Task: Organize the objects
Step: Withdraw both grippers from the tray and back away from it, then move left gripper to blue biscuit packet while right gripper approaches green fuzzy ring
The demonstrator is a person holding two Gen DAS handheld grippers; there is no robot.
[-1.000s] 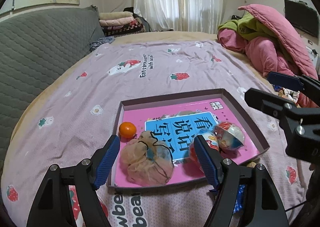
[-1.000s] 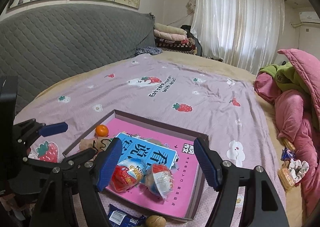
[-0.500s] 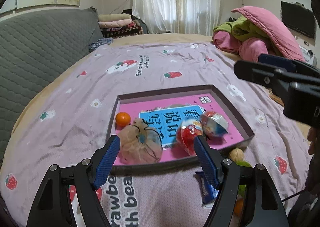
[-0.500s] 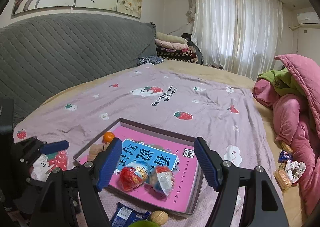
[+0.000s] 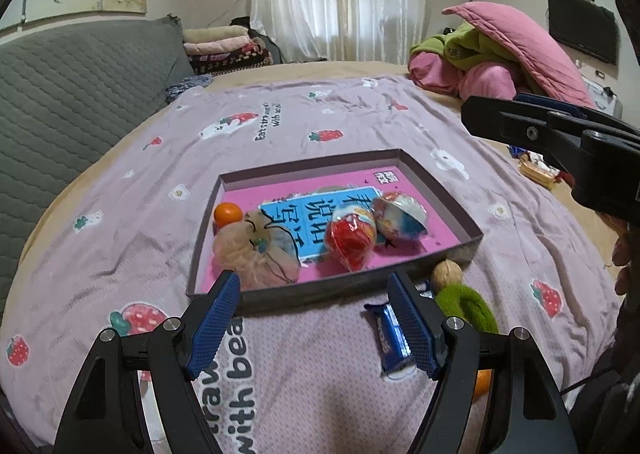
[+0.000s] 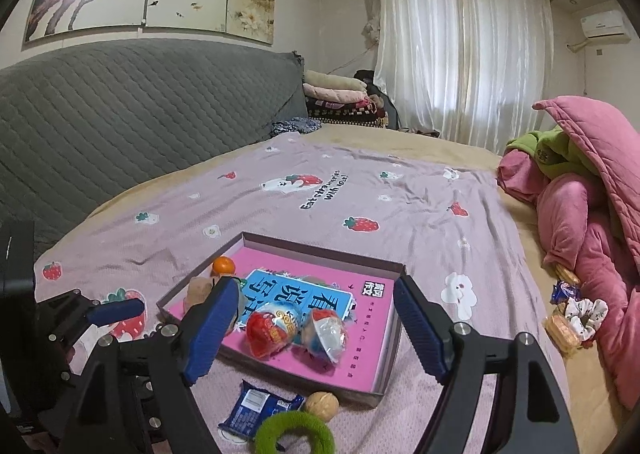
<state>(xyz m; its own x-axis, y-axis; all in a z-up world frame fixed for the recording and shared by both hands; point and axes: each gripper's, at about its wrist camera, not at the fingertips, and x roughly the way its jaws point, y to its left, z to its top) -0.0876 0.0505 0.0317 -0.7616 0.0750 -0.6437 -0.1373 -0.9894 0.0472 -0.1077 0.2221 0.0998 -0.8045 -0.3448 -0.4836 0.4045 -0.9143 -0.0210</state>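
Tray (image 5: 336, 296) now sits farther from both grippers; left gripper (image 5: 316, 318) gapes empty, right gripper (image 6: 316, 328) opening, empty; next pick pending.

1. Blanket (image 5: 320, 121): black print, "with" and "bea" legible near bottom of left wrist view; smaller line by the strawberry bear too curved to read fully.
2. Box (image 6: 384, 374) floor, blue panel (image 6: 296, 292): large Chinese characters, upside down, not legible for certain.
3. Blue wrapper (image 6: 256, 408): white label, unreadable.
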